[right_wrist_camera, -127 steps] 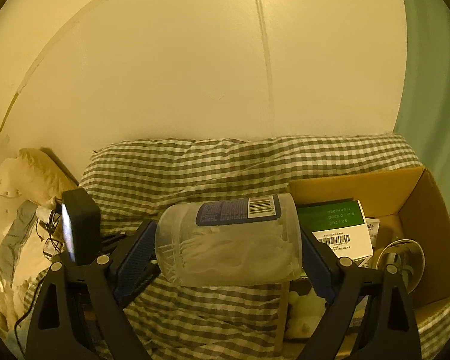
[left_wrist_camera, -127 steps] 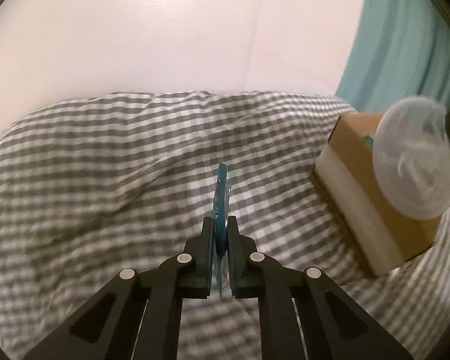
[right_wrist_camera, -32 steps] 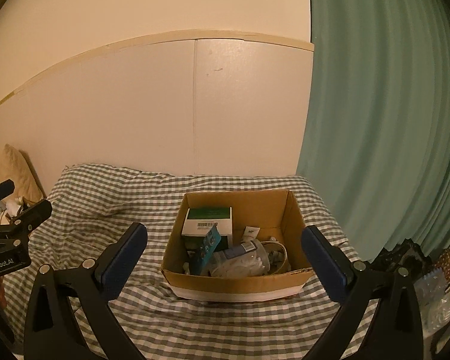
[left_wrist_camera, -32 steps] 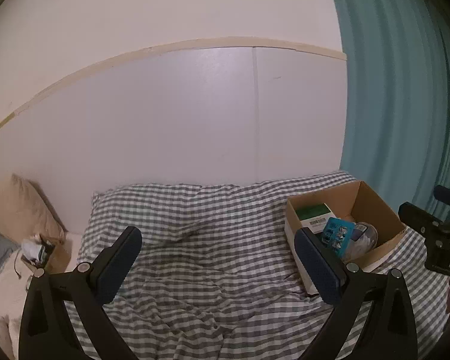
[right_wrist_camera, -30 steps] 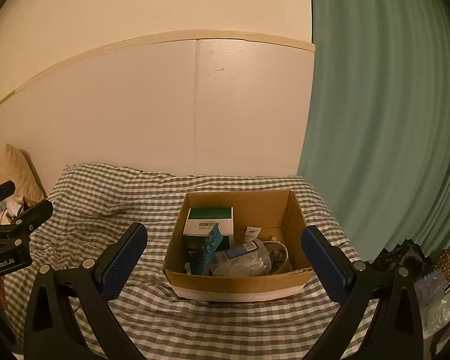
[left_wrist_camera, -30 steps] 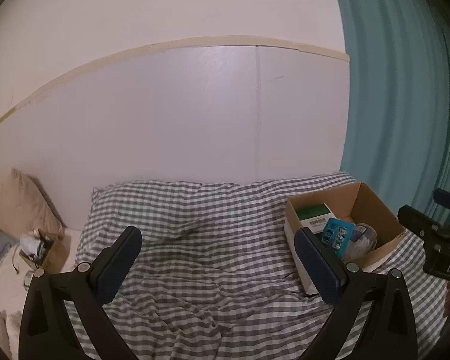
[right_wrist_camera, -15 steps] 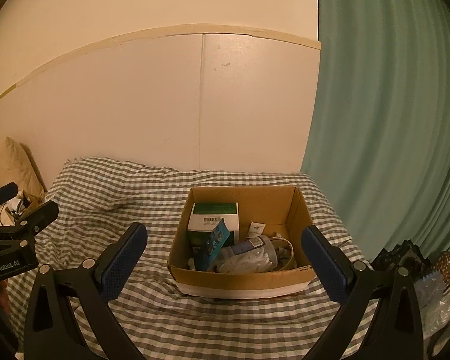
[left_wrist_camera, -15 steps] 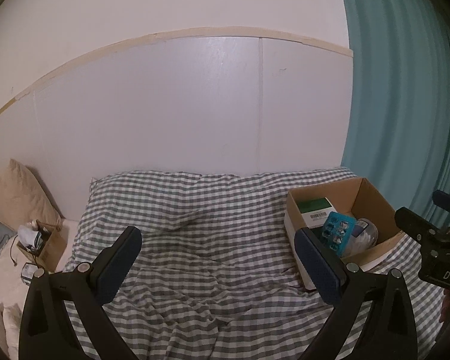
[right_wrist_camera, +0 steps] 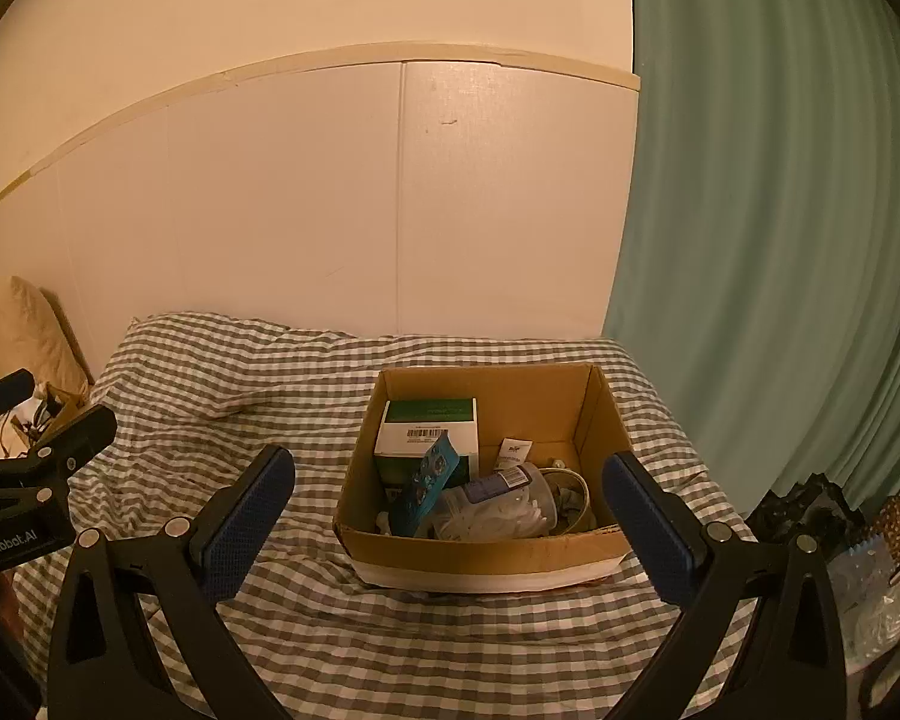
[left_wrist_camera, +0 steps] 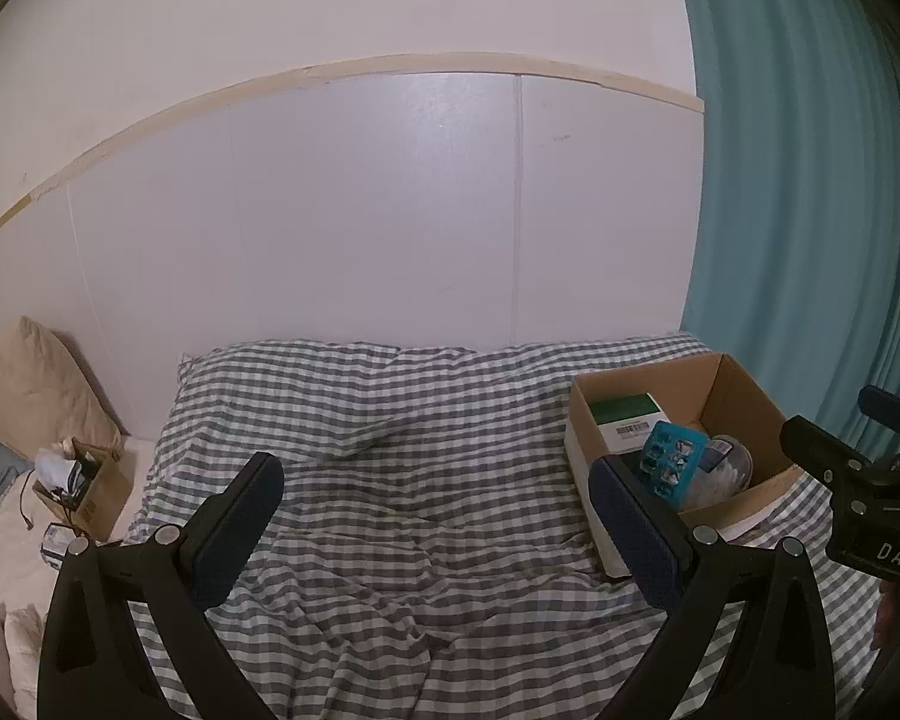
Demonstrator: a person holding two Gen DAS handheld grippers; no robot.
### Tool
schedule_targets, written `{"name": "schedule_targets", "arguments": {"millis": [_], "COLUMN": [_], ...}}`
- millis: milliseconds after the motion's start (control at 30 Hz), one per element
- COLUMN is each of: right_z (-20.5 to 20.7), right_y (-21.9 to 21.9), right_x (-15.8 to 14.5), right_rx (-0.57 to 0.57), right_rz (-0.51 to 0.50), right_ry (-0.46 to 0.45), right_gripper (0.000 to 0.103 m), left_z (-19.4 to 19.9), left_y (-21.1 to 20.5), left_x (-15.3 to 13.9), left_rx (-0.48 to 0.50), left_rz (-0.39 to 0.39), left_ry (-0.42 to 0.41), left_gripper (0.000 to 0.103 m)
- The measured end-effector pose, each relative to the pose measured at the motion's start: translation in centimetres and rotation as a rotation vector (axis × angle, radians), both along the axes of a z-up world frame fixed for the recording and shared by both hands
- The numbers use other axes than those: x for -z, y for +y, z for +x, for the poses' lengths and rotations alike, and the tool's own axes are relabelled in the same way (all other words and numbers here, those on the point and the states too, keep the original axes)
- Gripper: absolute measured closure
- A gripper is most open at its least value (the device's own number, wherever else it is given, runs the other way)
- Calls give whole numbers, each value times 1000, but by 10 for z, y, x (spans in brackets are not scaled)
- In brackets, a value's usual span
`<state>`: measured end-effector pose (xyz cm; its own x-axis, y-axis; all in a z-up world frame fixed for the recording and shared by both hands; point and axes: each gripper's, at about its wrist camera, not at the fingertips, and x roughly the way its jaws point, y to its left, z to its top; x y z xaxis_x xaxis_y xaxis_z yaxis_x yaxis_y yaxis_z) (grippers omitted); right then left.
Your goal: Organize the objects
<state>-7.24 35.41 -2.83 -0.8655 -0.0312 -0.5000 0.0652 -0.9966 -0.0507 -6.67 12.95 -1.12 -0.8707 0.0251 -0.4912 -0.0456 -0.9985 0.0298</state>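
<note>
An open cardboard box [right_wrist_camera: 486, 558] sits on the checked bedcover [right_wrist_camera: 222, 420]. In it are a green-and-white carton [right_wrist_camera: 429, 429], a blue blister pack [right_wrist_camera: 423, 486] leaning upright and a clear plastic jar [right_wrist_camera: 498, 504] on its side. The box [left_wrist_camera: 744, 384] also shows at the right of the left wrist view, with the blister pack [left_wrist_camera: 672, 459] and jar [left_wrist_camera: 726, 468]. My right gripper [right_wrist_camera: 450, 516] is open and empty, held back from the box. My left gripper [left_wrist_camera: 438, 516] is open and empty over the bare bedcover [left_wrist_camera: 390, 450].
A white wall panel [left_wrist_camera: 390, 210] stands behind the bed and a teal curtain [left_wrist_camera: 798, 180] hangs at the right. A beige pillow [left_wrist_camera: 24, 384] and a small open box of clutter [left_wrist_camera: 84, 480] lie left of the bed. Dark objects [right_wrist_camera: 810, 510] sit at the right.
4.2 s ago my left gripper held the blue blister pack and my right held the jar; both now lie in the box. Both grippers are open and have pulled back.
</note>
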Motion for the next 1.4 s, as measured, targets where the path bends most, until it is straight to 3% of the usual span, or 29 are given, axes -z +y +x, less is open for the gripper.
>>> {"name": "schedule_targets", "arguments": {"millis": [1100,1400], "right_z": [-2,-2], "right_y": [1,1], "right_x": [3,1], "right_rx": [-18,-8], "right_rz": [0,1], "right_ry": [-20,-15], "right_gripper": [0,0], "left_z": [4,2], "left_y": [0,-2], "left_x": [-2,0], "left_rx": [22,-4], "left_rz": [22,-24], "left_ry": [9,-9], "left_gripper": [0,0]}}
